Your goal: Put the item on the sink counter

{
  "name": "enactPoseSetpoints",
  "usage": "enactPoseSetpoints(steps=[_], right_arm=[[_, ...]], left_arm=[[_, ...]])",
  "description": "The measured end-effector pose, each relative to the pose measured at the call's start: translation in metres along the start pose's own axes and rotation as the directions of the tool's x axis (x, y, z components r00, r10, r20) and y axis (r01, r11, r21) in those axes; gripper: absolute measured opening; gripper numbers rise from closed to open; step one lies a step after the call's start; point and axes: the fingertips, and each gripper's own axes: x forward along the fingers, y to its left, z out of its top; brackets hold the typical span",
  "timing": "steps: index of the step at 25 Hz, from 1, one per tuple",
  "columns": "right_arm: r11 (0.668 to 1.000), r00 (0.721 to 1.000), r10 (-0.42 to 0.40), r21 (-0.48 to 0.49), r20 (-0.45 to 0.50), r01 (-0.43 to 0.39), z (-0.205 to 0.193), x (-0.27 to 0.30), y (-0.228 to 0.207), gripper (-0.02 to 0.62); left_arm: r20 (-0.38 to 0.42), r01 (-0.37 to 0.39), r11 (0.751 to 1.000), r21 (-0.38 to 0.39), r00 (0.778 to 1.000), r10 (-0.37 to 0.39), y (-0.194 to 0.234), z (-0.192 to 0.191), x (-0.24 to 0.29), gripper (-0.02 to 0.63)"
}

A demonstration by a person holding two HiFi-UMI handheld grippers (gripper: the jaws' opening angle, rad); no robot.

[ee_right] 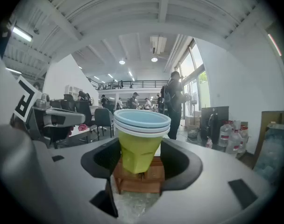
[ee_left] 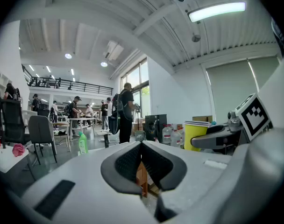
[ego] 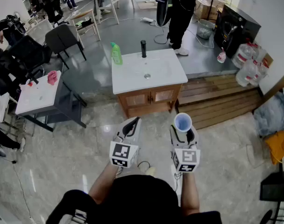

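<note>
Currently the right tool [ee_right: 140, 160] grips the stacked yellow cups [ee_right: 141, 139] upright between its jaws.

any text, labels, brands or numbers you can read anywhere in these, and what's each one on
No text can be read anywhere.
Marker cubes: black-and-white square patterns only, no letters or numbers.
Green bottle on the sink counter: any label is too small to read.
Water jugs: any labels are too small to read.
Stacked cups: no print visible.
</note>
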Motion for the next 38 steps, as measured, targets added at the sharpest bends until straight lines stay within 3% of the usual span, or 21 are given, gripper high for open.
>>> enactPoseSetpoints(steps=[12,21,38], right_arm=[[1.000,1.000,-0.011,0.002,-0.004,0.011,-0.004,0.003,-0.015,0.269],[0.999,0.999,-0.039,0.013,-0.002,0.039,-0.004,0.031,-0.042,0.267],[0.997,0.998,-0.069,0.031,-0.015,0.069,0.030,0.219,-0.092,0.267]], left_arm=[[-0.003,0.008,1.000,0.008,1.000,-0.008,-0.007,-0.002,0.013,0.003],[-0.001,0.042,0.999,0.011,0.999,-0.042,-0.003,0.000,0.058,0.003],[-0.030,0.089,0.996,0.005,0.996,-0.088,0.096,0.012,0.235,0.003]])
